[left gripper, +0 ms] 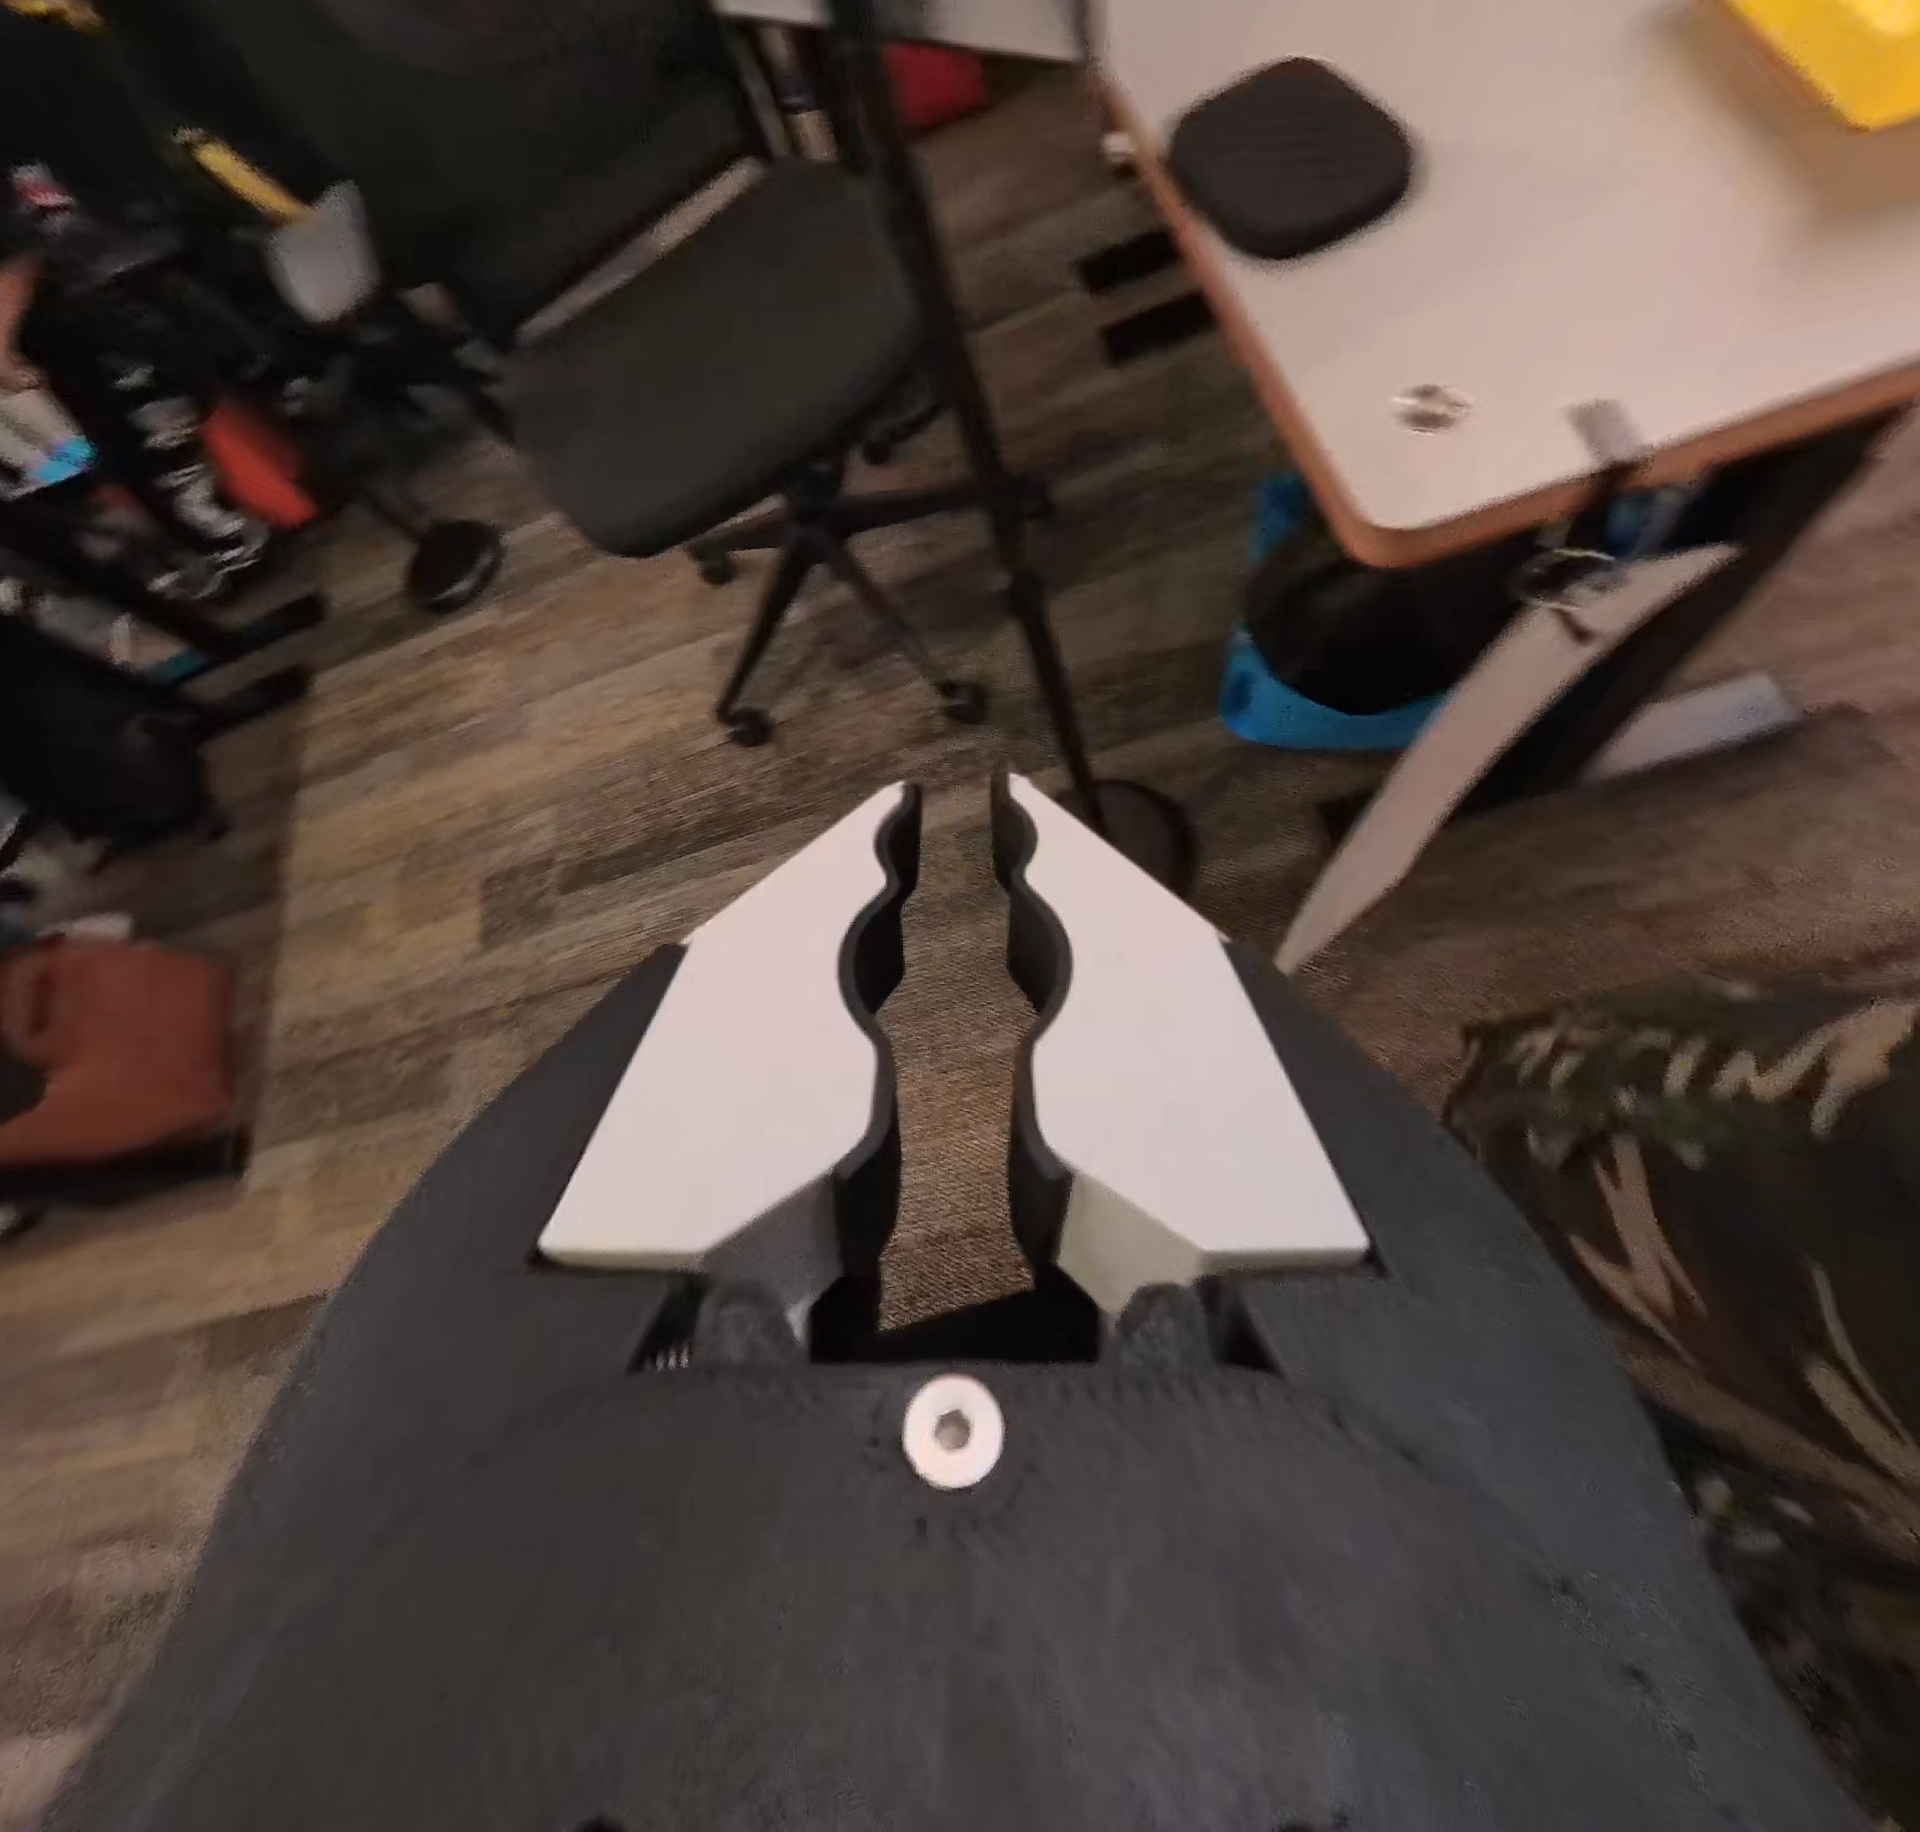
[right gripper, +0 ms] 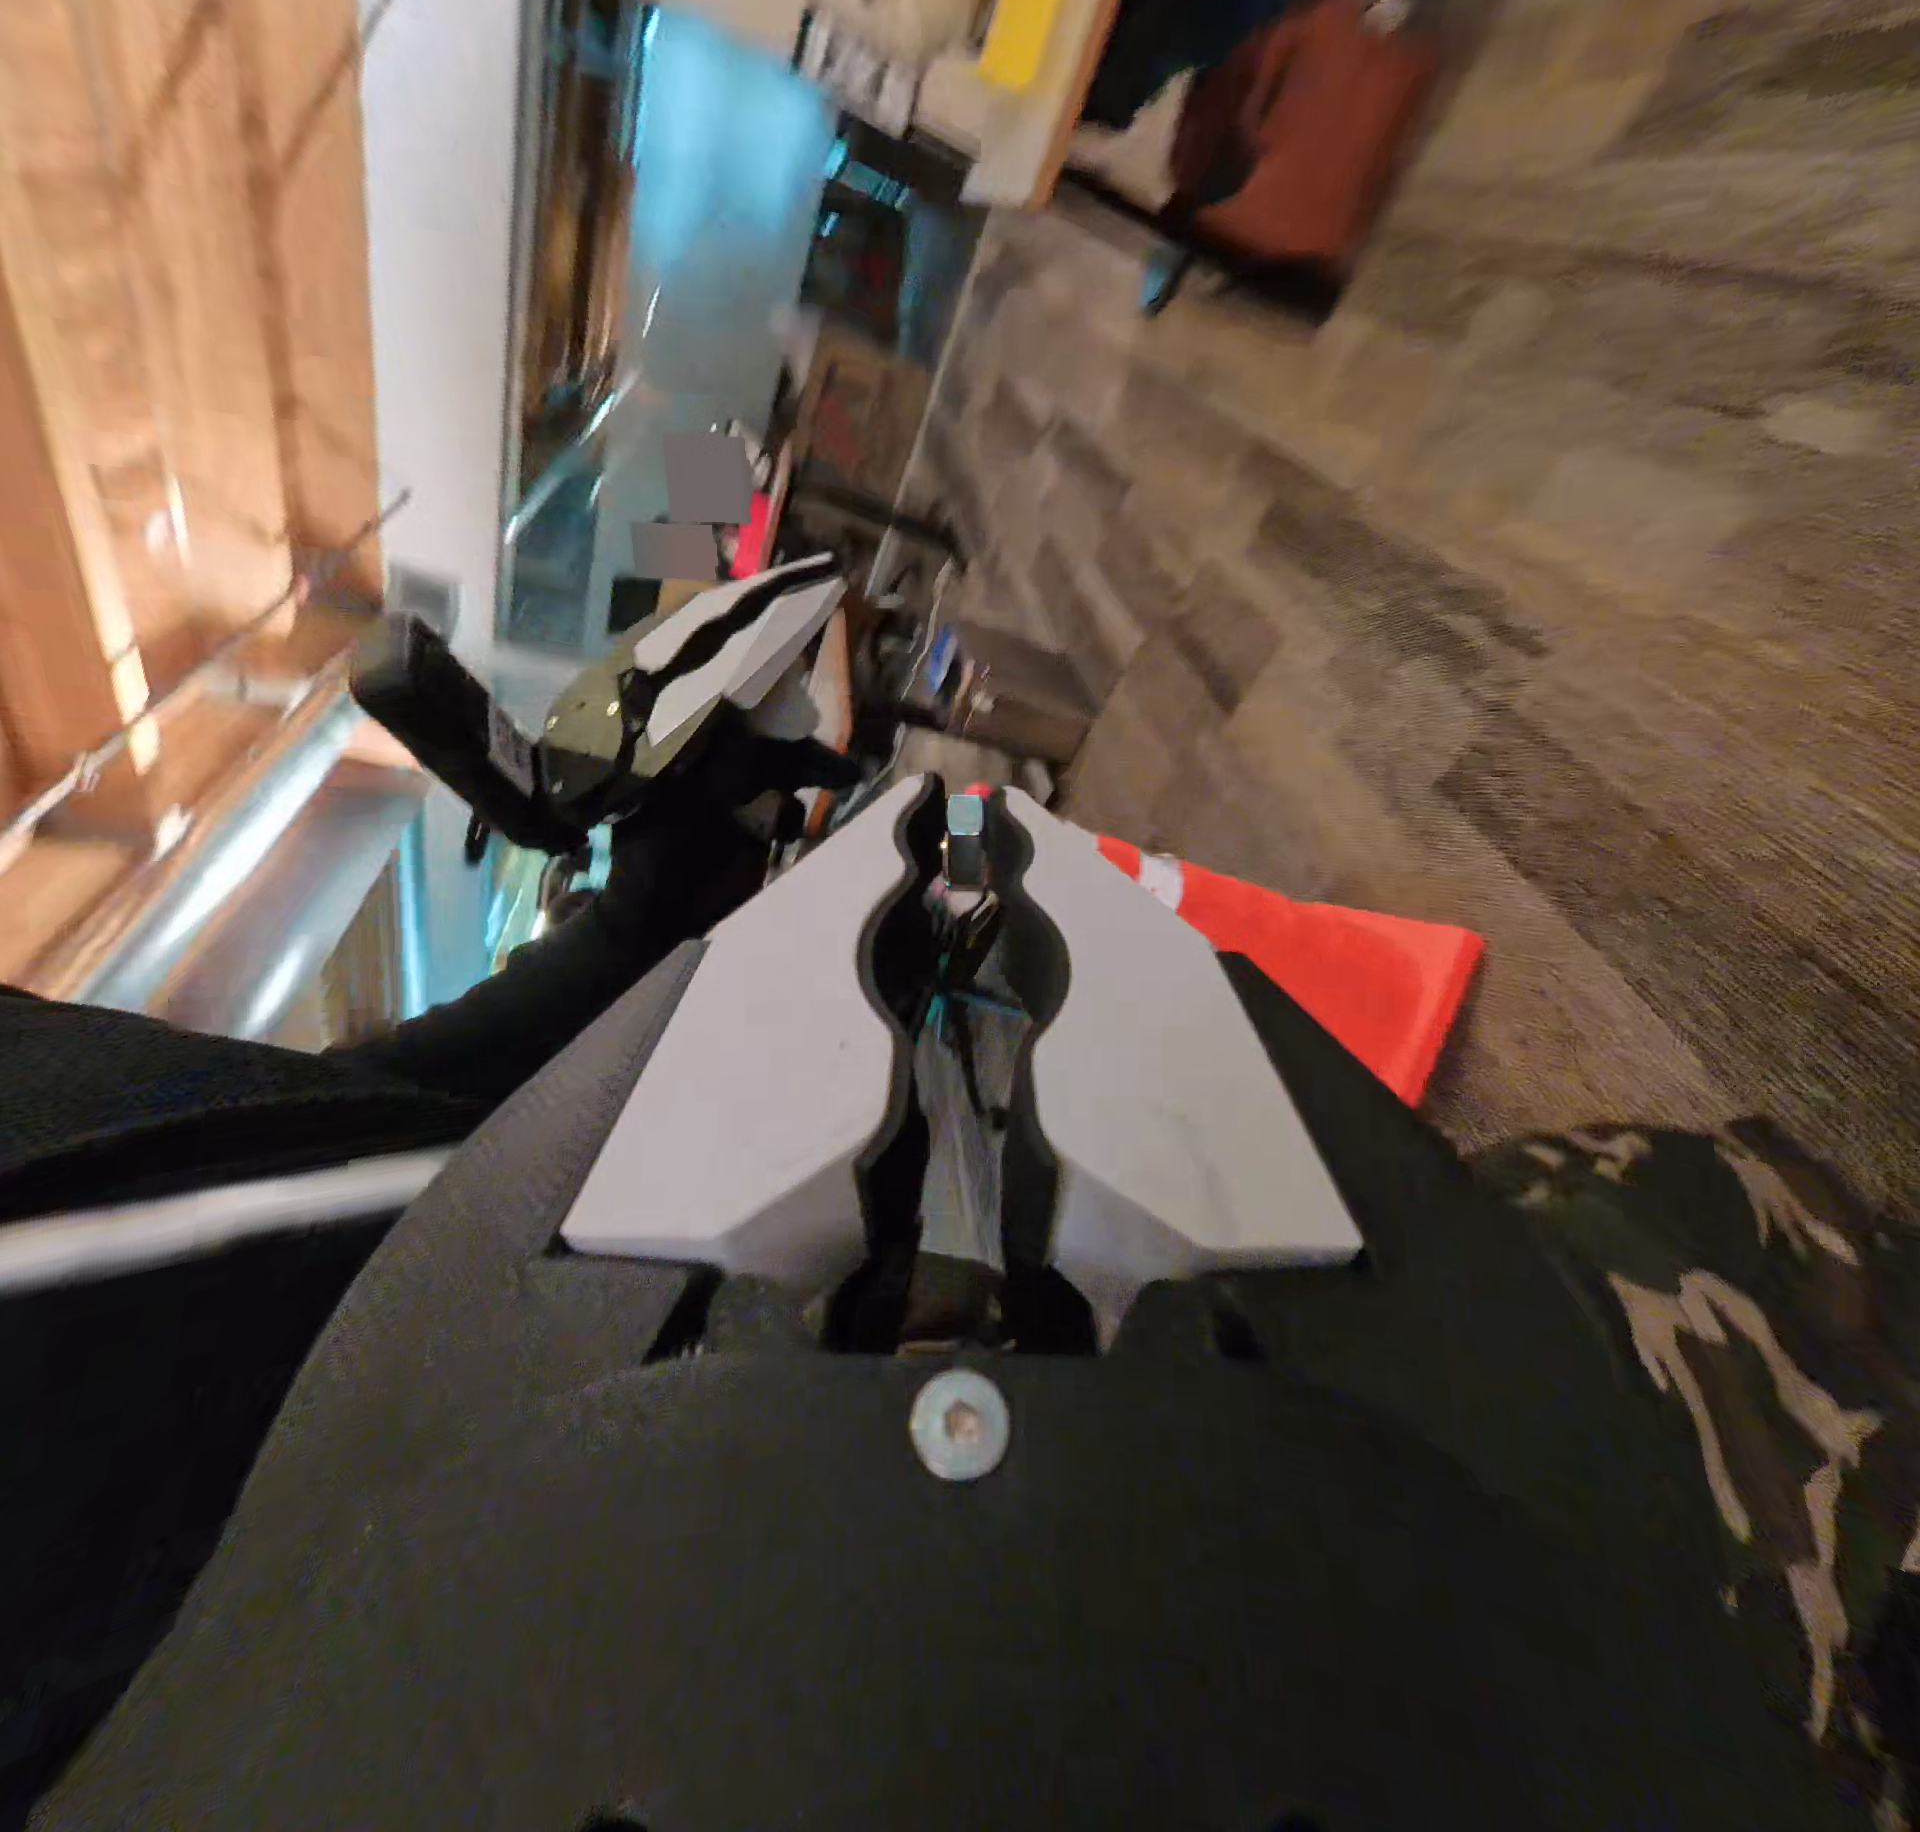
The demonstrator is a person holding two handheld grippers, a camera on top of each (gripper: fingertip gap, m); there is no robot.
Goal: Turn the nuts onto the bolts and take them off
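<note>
Right hand-held gripper (right gripper: 964, 806) clenched on nut (right gripper: 966, 842) at fingertips, rolled sideways, off bench; left hand-held gripper (left gripper: 956, 795) released, holding nothing, aimed at floor; second nut (left gripper: 1429, 406) and bolt (left gripper: 1605, 426) near bench (left gripper: 1662, 255) edge, likely next pickup.

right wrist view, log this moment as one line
right gripper: shut on nut | left gripper: slightly open, empty, over floor | table: second nut, off to the side

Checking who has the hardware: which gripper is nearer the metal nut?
Right. The right gripper has the nut pinched between its fingers near the tips. The left gripper holds nothing and points at the floor, off the table.
</note>
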